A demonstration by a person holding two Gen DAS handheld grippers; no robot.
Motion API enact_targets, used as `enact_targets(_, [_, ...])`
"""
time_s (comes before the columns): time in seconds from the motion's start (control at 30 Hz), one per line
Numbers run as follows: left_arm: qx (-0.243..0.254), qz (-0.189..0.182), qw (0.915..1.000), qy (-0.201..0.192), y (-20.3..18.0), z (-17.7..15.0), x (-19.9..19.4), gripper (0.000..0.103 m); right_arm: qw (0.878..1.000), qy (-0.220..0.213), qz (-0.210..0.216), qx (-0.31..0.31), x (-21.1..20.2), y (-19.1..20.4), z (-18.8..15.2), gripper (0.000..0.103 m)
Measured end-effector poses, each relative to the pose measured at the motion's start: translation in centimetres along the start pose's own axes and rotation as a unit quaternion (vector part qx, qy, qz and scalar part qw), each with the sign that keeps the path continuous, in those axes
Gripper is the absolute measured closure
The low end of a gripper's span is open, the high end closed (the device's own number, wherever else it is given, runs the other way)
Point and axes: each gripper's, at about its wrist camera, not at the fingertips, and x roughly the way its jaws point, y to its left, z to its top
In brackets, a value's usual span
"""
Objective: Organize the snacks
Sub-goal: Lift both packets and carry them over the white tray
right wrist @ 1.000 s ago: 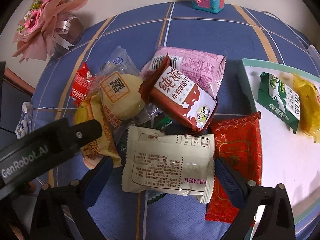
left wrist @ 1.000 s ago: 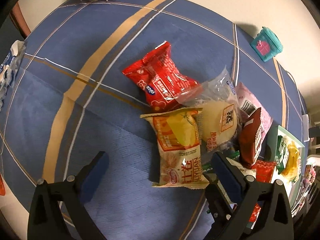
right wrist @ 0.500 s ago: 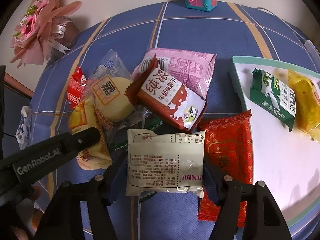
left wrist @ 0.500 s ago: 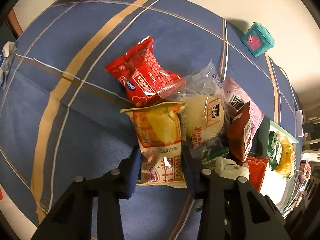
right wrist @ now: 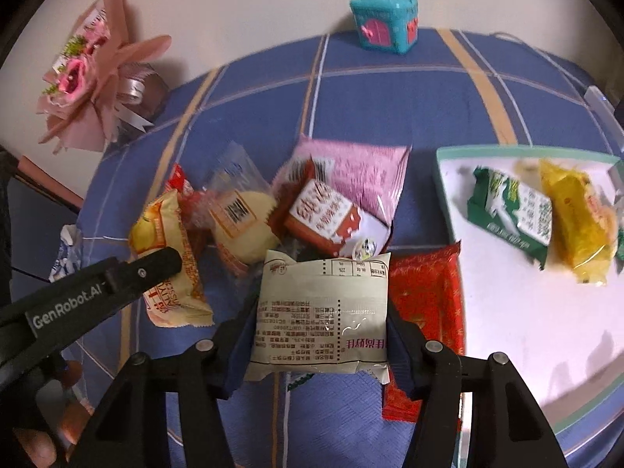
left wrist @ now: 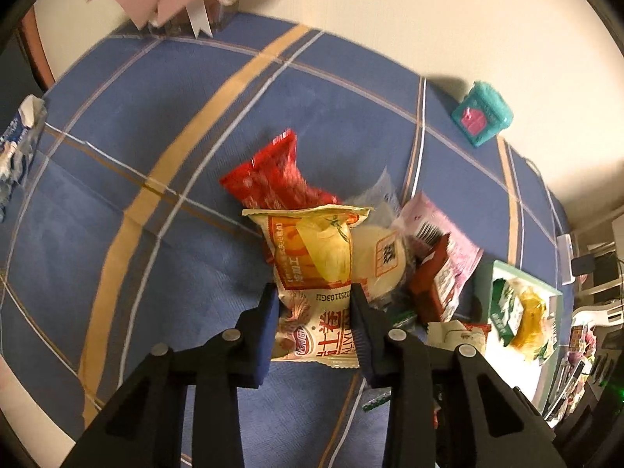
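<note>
Now each tongs pair clamps a packet: left tongs [left wrist: 315,304] the yellow packet [left wrist: 312,257], right tongs [right wrist: 318,323] the cream packet [right wrist: 321,312].

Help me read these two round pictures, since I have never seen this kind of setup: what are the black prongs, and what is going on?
No robot here: a person holds a two-finger gripper in each hand, and each carries a fisheye camera looking along its fingers, hence the round pictures.

In the left-hand view, the left gripper is closed on a yellow snack packet. In the right-hand view, the right gripper is closed on a cream packet with printed text.

Both come from a pile on a blue checked tablecloth: a red packet, a pink packet, a brown-red milk-candy packet and a clear-wrapped bun. A white tray already holds a green packet and a yellow one.
</note>
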Motion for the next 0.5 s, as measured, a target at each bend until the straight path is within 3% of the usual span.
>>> enact_targets(0.5, [-0.008, -0.013, 0.9984, -0.054, -4.4, 3.5, -10.9, 0.066, 0.999, -0.035, -0.01, 0.028, -4.2, -2.6, 0.4, 0.041])
